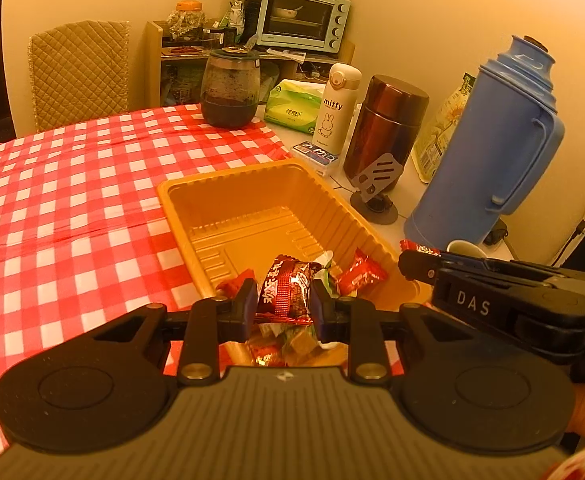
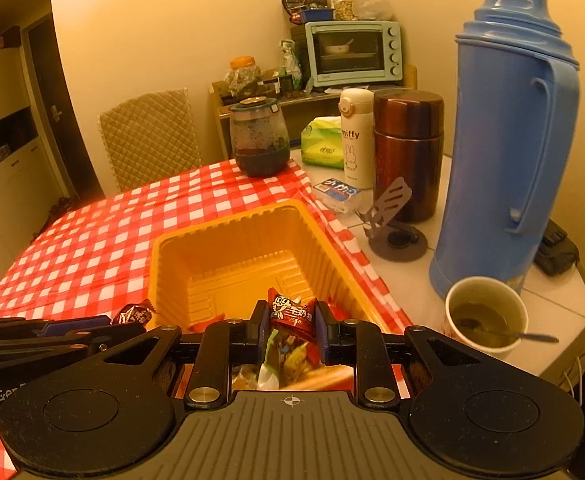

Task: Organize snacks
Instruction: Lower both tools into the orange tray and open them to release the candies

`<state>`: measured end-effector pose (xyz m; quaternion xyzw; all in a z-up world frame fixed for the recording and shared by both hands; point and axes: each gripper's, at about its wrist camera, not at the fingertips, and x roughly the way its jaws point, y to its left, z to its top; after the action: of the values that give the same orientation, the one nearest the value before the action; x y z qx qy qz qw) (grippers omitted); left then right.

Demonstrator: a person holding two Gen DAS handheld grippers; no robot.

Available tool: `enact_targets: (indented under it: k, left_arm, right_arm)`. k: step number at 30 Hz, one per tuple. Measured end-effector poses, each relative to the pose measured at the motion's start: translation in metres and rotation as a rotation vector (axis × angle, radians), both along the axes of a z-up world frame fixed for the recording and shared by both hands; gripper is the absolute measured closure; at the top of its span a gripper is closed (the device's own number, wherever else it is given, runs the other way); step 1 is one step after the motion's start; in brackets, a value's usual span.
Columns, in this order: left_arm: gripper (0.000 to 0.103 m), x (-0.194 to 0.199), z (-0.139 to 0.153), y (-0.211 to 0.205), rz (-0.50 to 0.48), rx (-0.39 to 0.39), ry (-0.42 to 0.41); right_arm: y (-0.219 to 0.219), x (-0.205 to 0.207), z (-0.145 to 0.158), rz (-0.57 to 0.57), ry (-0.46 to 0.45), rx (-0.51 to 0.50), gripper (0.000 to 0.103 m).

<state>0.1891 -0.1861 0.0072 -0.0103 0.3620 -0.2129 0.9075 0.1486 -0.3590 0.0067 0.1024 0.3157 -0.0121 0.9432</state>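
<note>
An orange plastic tray (image 1: 228,172) (image 2: 228,220) lies on the red-checked tablecloth (image 1: 72,184), with several wrapped snacks (image 1: 360,276) heaped at its near end. My left gripper (image 1: 284,300) hangs over that near end, shut on a dark red snack packet (image 1: 288,288). In the right wrist view the left gripper (image 2: 108,326) comes in from the left, its packet (image 2: 134,314) just outside the tray's corner. My right gripper (image 2: 290,320) is shut on a red candy packet (image 2: 292,312) above the heap. From the left wrist view, the right gripper (image 1: 406,260) shows at the tray's right rim, gripping its candy (image 1: 416,247).
Right of the tray stand a tall blue thermos (image 2: 508,140), a brown flask (image 2: 408,152), a white bottle (image 2: 356,136), a phone stand (image 2: 396,236) and a cup with a spoon (image 2: 486,316). A glass jar (image 1: 230,88) and a tissue pack (image 1: 292,106) sit at the far edge, with a chair (image 1: 78,72) behind.
</note>
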Motion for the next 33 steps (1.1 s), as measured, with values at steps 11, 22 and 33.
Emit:
enact_targets:
  k: [11,22,33]
  left_arm:
    - [0.078,0.036,-0.014,-0.007,0.003,-0.004,0.025]
    - [0.078,0.072,-0.026,0.000,0.023,-0.013,0.048]
    - [0.078,0.094,-0.035,-0.009,0.006,-0.014,0.055]
  right_arm:
    - [-0.004,0.039,-0.008,0.026,0.012,-0.031,0.079]
    - [0.000,0.074,-0.015,0.059,0.026,-0.058,0.079]
    - [-0.001,0.090,-0.026,0.053,0.051,-0.059,0.079]
